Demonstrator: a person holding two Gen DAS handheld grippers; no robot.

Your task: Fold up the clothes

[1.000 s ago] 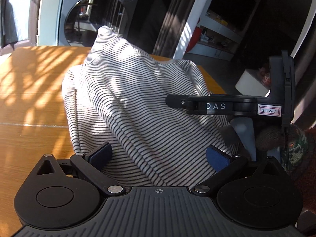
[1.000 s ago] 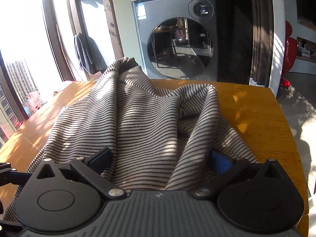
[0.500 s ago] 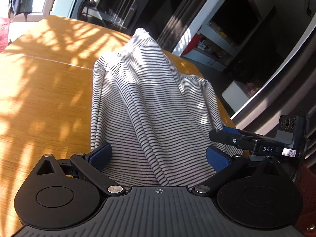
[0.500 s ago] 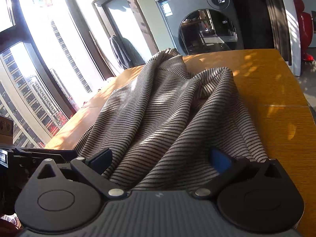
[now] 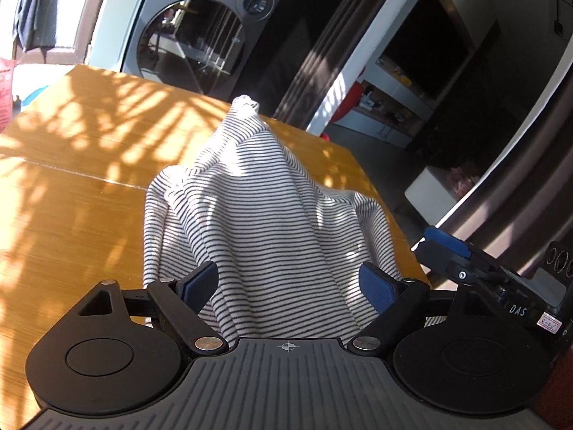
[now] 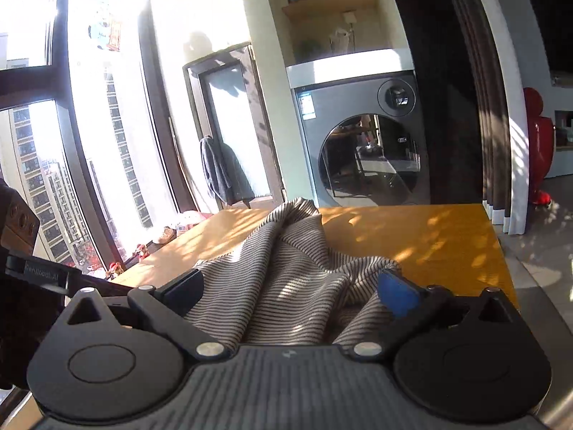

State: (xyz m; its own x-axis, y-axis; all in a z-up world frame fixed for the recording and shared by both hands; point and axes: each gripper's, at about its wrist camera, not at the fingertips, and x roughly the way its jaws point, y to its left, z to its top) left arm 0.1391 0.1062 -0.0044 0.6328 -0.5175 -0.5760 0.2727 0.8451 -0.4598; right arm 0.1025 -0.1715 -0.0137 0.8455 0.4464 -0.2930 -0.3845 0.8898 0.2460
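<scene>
A white shirt with thin dark stripes (image 5: 265,208) lies bunched on the wooden table (image 5: 71,179), with its far end rising to a peak. Its near end runs between the fingers of my left gripper (image 5: 288,279), whose jaws stand wide apart. In the right wrist view the same striped shirt (image 6: 286,261) passes between the fingers of my right gripper (image 6: 293,283), also spread wide. The near hem is hidden under both gripper bodies. The right gripper (image 5: 447,251) shows at the right of the left wrist view, just off the table's corner.
A grey front-loading washing machine (image 6: 369,150) stands beyond the table's far edge. Tall windows (image 6: 107,143) are on the left and dark curtains (image 6: 476,107) on the right. Bare sunlit table (image 6: 429,236) lies right of the shirt, and the floor (image 5: 386,165) drops away past its right edge.
Both views have tilted up and drawn back. The shirt's far end has come nearer across the table. The right gripper has dropped to the lower right of the left wrist view.
</scene>
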